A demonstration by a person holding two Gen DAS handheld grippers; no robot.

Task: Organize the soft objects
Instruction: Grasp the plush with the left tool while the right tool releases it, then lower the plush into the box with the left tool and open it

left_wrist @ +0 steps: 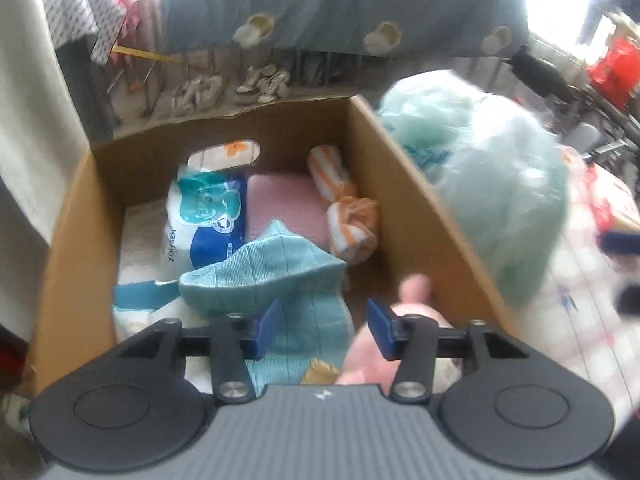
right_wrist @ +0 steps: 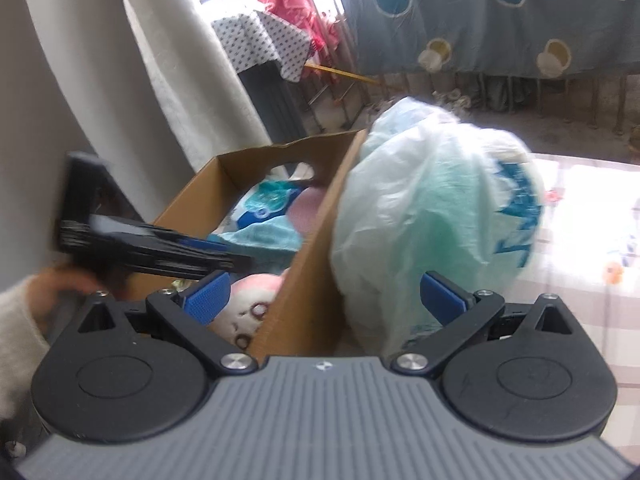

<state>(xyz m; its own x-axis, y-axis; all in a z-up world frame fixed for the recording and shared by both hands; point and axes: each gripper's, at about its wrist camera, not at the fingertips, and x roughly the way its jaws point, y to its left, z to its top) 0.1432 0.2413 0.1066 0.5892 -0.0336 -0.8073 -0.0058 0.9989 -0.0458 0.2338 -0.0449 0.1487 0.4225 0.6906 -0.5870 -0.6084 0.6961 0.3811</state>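
A cardboard box holds soft things: a teal knitted cloth, a pink folded cloth, an orange-striped rolled towel, a blue and white tissue pack and a pink plush toy. My left gripper is open over the box, above the teal cloth and the plush. A pale green plastic bag stuffed with soft material sits outside the box's right wall. My right gripper is open wide, its fingers straddling the box wall and the bag's lower part. The left gripper shows in the right wrist view.
The box and bag rest on a bed with a pale patterned sheet. A blue curtain with circles hangs behind. Shoes lie on the floor past the box. A grey wall stands at the left.
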